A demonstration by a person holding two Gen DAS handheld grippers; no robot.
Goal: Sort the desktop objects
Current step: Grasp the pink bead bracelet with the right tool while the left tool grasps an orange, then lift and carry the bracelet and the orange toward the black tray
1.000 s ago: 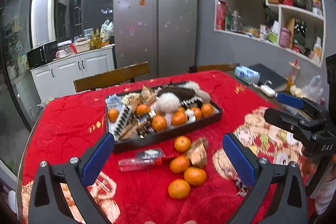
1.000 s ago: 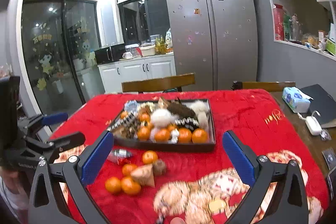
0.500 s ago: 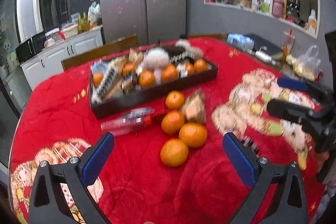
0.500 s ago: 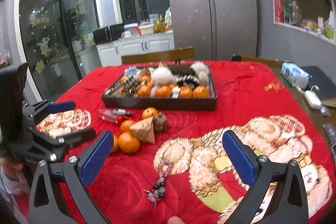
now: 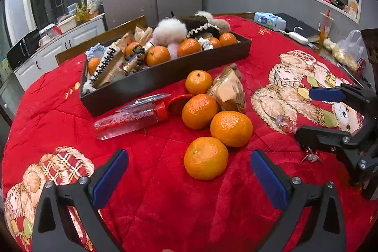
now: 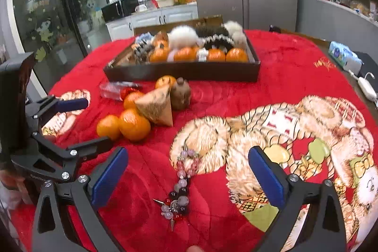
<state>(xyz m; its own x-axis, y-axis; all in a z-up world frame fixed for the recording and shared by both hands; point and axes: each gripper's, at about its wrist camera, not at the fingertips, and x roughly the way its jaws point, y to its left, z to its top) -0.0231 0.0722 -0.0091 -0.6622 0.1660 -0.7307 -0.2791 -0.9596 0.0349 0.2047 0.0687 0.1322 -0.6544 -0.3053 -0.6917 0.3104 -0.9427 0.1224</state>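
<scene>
Several loose mandarins lie on the red cloth; the nearest mandarin [image 5: 205,158] sits just ahead of my open left gripper [image 5: 189,171]. Behind them are a paper-wrapped pyramid packet [image 5: 230,90], a clear bottle with a red cap [image 5: 132,116] on its side, and a dark tray [image 5: 165,76] full of mandarins, fluffy hair ties and combs. My right gripper [image 6: 188,170] is open above a bead bracelet [image 6: 180,183]. The mandarins [image 6: 134,124], the packet [image 6: 158,105], a small brown figurine [image 6: 180,93] and the tray [image 6: 184,73] show in the right wrist view too.
A tissue pack [image 5: 269,20], a white charger [image 5: 298,37], a dark notebook and a plastic bag [image 5: 347,51] lie on the table's far right edge. A wooden chair back [image 5: 101,39] stands behind the tray. A fridge and wall shelves are beyond.
Both grippers have moved down and forward toward the cloth. The loose mandarins now lie close in front of the left gripper, and the bracelet has come between the right gripper's fingers.
</scene>
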